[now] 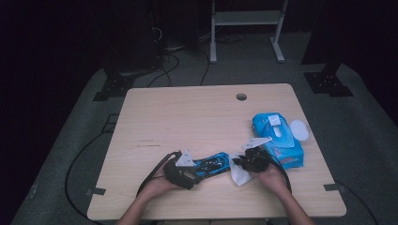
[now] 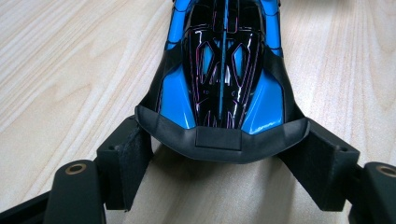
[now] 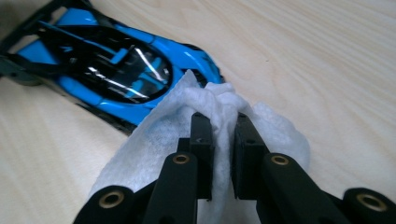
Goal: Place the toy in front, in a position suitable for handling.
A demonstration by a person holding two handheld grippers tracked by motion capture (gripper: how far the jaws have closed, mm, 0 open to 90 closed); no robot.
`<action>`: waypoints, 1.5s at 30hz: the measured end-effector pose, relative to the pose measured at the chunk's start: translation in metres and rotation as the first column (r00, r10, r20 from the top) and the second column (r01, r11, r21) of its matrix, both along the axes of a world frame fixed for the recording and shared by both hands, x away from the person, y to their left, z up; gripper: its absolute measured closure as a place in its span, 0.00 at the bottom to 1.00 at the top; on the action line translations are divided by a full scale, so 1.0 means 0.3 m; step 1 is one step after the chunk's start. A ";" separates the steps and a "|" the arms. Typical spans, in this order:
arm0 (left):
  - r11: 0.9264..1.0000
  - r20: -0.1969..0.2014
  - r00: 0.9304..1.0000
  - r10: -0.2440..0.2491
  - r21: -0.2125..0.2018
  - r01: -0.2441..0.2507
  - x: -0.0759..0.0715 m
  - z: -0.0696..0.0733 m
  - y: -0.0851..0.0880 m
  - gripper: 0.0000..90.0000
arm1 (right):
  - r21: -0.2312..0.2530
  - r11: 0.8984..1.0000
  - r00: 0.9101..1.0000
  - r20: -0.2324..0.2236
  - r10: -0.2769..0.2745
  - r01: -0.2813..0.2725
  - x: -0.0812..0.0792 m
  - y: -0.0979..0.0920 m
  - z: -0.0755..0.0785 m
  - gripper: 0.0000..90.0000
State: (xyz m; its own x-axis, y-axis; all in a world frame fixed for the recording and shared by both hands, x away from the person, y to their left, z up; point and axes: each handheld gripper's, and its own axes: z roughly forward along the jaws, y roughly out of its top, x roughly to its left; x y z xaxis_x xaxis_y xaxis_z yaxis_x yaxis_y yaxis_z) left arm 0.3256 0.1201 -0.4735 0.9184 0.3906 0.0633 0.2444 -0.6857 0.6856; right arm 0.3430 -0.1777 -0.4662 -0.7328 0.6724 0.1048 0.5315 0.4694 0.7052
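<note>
Blue and black toy car lying flat on the wooden surface between the two hands. The left claw brackets the car's black end: the wide bumper sits between its jaws, whose pads press on the two corners. The right claw, jaws pressed nearly together, pinches a bunched fold of white wipe; the wipe drapes onto the surface and touches the car's opposite end, just ahead of the jaws. Beyond the right hand, a blue wipe pack lies on the surface with a white lid beside it.
</note>
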 end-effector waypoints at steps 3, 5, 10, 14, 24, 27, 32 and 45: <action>1.000 -0.001 1.000 -0.001 0.002 0.001 0.001 0.001 -0.001 0.29 | 0.020 1.000 1.000 0.002 0.016 -0.016 -0.005 0.010 0.009 0.89; 1.000 0.003 1.000 0.000 0.001 0.000 -0.001 0.001 -0.002 0.29 | -0.008 1.000 1.000 0.020 0.024 -0.024 0.008 0.039 0.023 0.89; 1.000 0.001 1.000 -0.002 0.000 0.002 0.000 0.000 -0.008 0.29 | 0.002 1.000 0.999 0.033 0.019 -0.019 0.054 0.085 0.043 0.89; 1.000 0.001 1.000 -0.002 -0.002 0.002 0.001 0.000 -0.005 0.29 | -0.022 0.997 0.995 0.065 0.075 -0.074 0.075 0.183 0.057 0.89; 1.000 0.003 1.000 -0.002 0.000 0.002 -0.001 0.000 -0.005 0.29 | 0.026 0.999 0.999 0.021 -0.024 0.024 0.037 0.032 0.016 0.90; 1.000 0.002 1.000 0.003 -0.008 -0.003 0.000 -0.002 -0.005 0.29 | 0.007 1.000 1.000 0.025 -0.001 0.001 0.013 0.031 0.016 0.90; 1.000 0.000 1.000 0.003 -0.009 -0.003 0.001 -0.002 -0.006 0.29 | 0.005 0.999 0.999 0.025 0.032 -0.033 -0.016 0.030 0.023 0.90; 1.000 -0.002 1.000 0.008 -0.010 -0.008 0.000 -0.003 -0.009 0.29 | 0.026 0.981 0.980 0.067 0.190 -0.192 -0.078 0.218 0.058 0.90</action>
State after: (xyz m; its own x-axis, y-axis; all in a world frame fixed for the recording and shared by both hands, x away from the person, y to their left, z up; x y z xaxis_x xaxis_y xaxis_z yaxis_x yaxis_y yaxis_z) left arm 0.3257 0.1175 -0.4743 0.9155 0.3984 0.0570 0.2514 -0.6766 0.6921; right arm 0.3196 -0.1124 -0.4488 -0.8532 0.5165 0.0731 0.3876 0.5341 0.7513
